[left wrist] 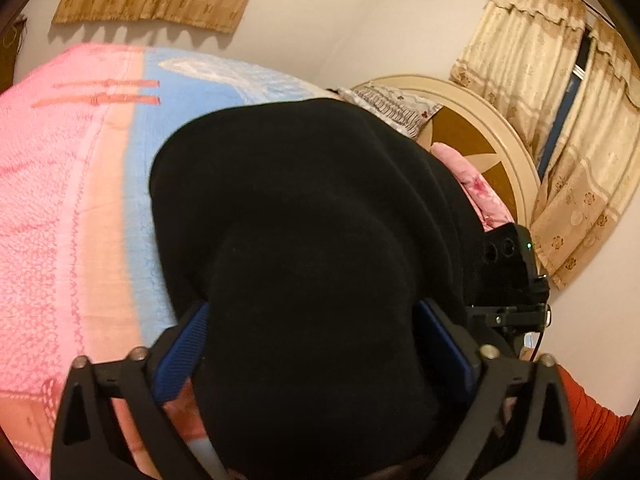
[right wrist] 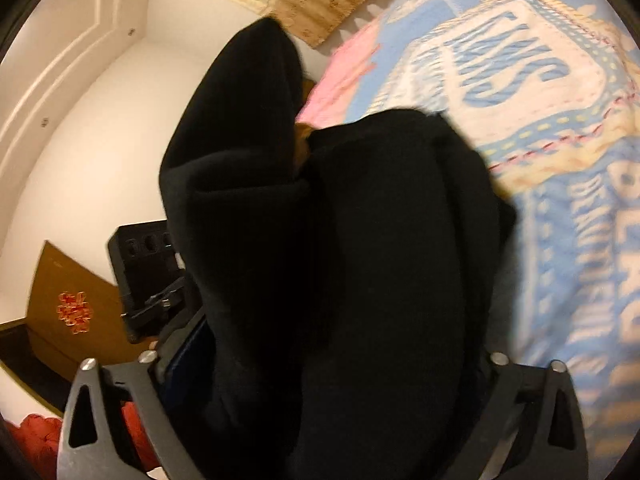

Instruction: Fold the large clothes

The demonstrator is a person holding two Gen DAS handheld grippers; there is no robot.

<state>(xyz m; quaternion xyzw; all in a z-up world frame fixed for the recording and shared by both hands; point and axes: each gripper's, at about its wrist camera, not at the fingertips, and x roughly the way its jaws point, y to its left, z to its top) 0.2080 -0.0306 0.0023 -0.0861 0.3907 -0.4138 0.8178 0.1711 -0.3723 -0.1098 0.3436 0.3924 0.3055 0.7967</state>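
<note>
**Both grippers wide, thick black cloth between the jaws: hold is uncertain**

Left wrist view: my left gripper has its jaws standing wide, and a thick bundle of the black garment fills the space between the blue pads. The garment drapes forward over the pink and blue blanket on the bed. I judge the cloth only lies between the pads; I cannot see them pressing it. The risk is that the bundle slides out if I lift now, or that I pinch several layers together and the fold becomes crooked. The fingertips are buried under the cloth, so I cannot check contact. The other gripper's body is visible at the right, near the headboard.

Right wrist view: my right gripper is also wide, with the black garment heaped between the jaws, one part rising like a sleeve or hood; which one I cannot tell. The picture is blurred, and the right pad is hidden completely. The danger here is that the loose raised part falls beside the blanket, toward the wall side, and pulls the rest with it. Garment edges and seams are impossible to make out in the black.
</note>
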